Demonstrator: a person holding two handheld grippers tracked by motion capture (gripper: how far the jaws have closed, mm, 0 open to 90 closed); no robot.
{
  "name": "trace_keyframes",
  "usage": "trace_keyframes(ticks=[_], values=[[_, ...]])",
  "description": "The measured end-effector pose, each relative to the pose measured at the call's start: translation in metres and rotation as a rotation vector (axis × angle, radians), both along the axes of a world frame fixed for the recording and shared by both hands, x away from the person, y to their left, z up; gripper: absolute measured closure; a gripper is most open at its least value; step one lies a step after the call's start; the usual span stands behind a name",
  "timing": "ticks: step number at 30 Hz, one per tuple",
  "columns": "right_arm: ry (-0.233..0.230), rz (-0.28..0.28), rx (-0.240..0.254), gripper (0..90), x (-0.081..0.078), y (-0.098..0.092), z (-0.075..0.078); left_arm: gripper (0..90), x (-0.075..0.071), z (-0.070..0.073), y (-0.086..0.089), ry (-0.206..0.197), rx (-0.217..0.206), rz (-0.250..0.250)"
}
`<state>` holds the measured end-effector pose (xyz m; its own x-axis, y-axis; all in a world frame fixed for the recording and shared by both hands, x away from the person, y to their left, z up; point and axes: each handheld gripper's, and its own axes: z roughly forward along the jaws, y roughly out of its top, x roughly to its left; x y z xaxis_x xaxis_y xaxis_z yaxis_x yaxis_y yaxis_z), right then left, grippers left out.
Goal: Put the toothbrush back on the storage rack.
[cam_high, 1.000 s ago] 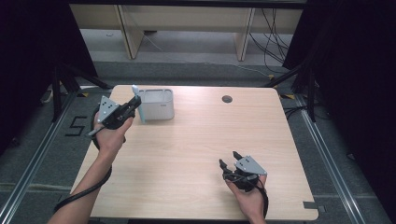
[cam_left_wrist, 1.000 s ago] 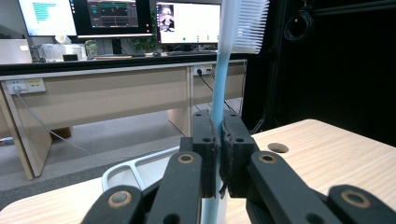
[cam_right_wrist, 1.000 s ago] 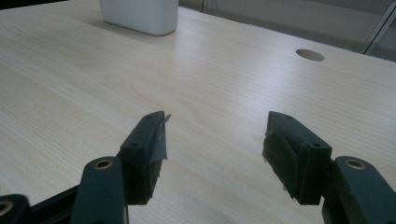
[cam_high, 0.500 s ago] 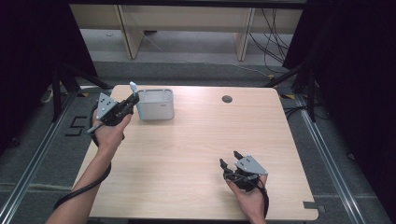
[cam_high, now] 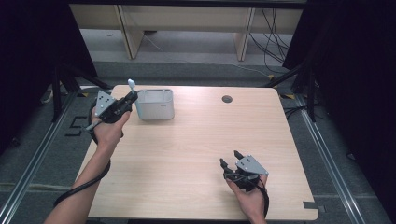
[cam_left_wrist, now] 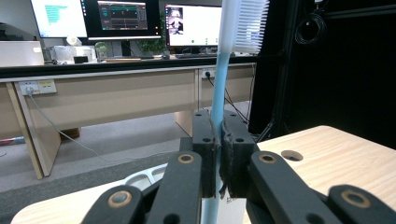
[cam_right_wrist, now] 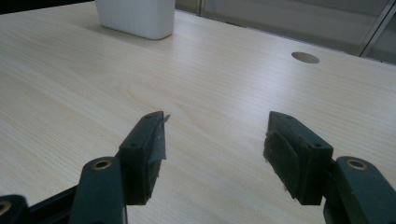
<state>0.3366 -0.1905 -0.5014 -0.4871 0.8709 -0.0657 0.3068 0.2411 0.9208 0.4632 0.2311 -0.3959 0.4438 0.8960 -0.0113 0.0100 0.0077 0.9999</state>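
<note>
My left gripper (cam_high: 132,95) is raised at the table's far left, shut on a light blue toothbrush (cam_left_wrist: 218,98) whose white bristled head (cam_high: 131,83) points up. It hovers just left of a white rectangular container (cam_high: 156,104). In the left gripper view both pads clamp the handle, and the container's rim (cam_left_wrist: 140,176) shows below the jaws. My right gripper (cam_high: 230,157) rests low near the front right of the wooden table (cam_high: 201,140), open, with nothing between its fingers (cam_right_wrist: 149,149). The container (cam_right_wrist: 135,16) stands far ahead of it.
A round cable hole (cam_high: 227,99) sits in the tabletop at the far right of centre. Beyond the table are desk legs and cables on the floor. Metal rails run along both sides. Monitors (cam_left_wrist: 126,18) stand on a desk behind.
My left hand has drifted slightly left and back with the toothbrush, away from the container. The right gripper has stayed put.
</note>
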Motion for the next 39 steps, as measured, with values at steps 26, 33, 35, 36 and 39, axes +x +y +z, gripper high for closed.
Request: trace_keyframes(ticks=[26, 33, 35, 36, 39], values=[[-0.009, -0.009, -0.008, 38.4, 0.0, -0.002, 0.001, 85.0, 0.019, 0.012, -0.001, -0.01, -0.005, 0.026], [-0.012, -0.007, -0.009, 38.4, 0.0, -0.003, 0.001, 85.0, 0.025, 0.011, 0.001, -0.005, -0.001, 0.043], [-0.024, -0.006, -0.018, 38.4, 0.001, -0.004, 0.001, 85.0, 0.026, 0.011, 0.002, -0.005, -0.004, 0.044], [-0.005, -0.006, -0.002, 38.4, 0.0, -0.003, 0.001, 85.0, 0.027, 0.012, 0.002, -0.006, -0.004, 0.046], [-0.01, -0.008, -0.007, 38.3, 0.0, -0.003, 0.001, 85.0, 0.028, 0.013, 0.003, -0.006, -0.003, 0.05]])
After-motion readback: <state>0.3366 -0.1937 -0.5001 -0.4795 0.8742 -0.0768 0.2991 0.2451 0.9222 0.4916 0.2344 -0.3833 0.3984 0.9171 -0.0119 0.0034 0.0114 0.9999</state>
